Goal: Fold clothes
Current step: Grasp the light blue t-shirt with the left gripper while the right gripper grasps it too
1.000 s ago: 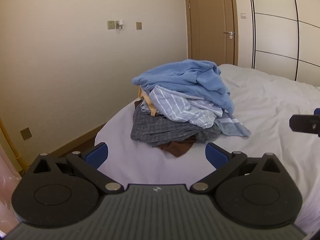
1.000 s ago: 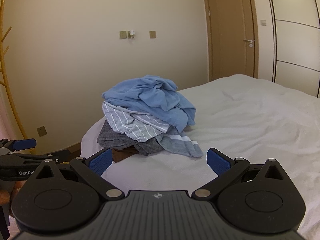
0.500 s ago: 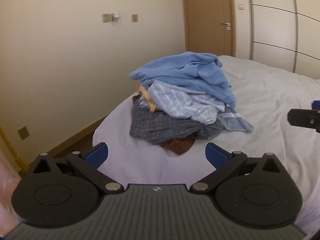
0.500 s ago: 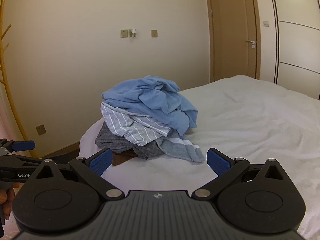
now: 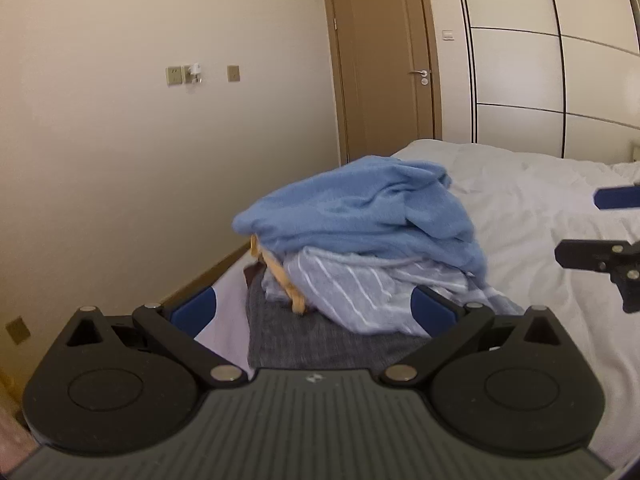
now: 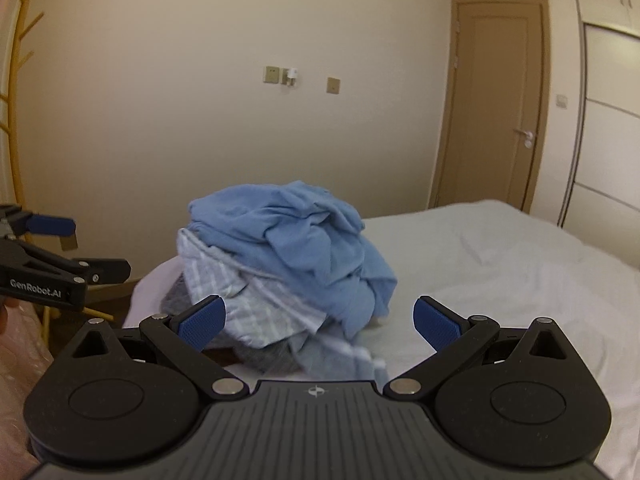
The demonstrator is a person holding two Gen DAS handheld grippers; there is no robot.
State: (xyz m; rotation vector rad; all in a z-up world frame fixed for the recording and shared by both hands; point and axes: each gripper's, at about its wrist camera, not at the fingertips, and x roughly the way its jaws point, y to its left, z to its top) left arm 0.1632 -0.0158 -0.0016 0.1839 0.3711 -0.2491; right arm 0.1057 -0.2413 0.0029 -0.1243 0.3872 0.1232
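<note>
A pile of clothes sits on the corner of a white bed (image 5: 540,208). A light blue garment (image 5: 360,208) lies on top, a pale striped shirt (image 5: 348,288) under it, a dark grey checked garment (image 5: 320,340) at the bottom. In the right wrist view the blue garment (image 6: 296,240) tops the striped shirt (image 6: 256,308). My left gripper (image 5: 314,306) is open and empty, close in front of the pile. My right gripper (image 6: 320,318) is open and empty, just before the pile. Each gripper shows at the edge of the other's view.
A tan strap or hanger (image 5: 284,280) pokes out of the pile's left side. A beige wall with sockets (image 5: 176,76) stands behind, a brown door (image 5: 384,56) and white wardrobe (image 5: 540,52) to the right. A yellow coat stand (image 6: 16,92) is at far left.
Both grippers have moved forward toward the pile, which now looms larger and lower between the fingers. Both stay open.
</note>
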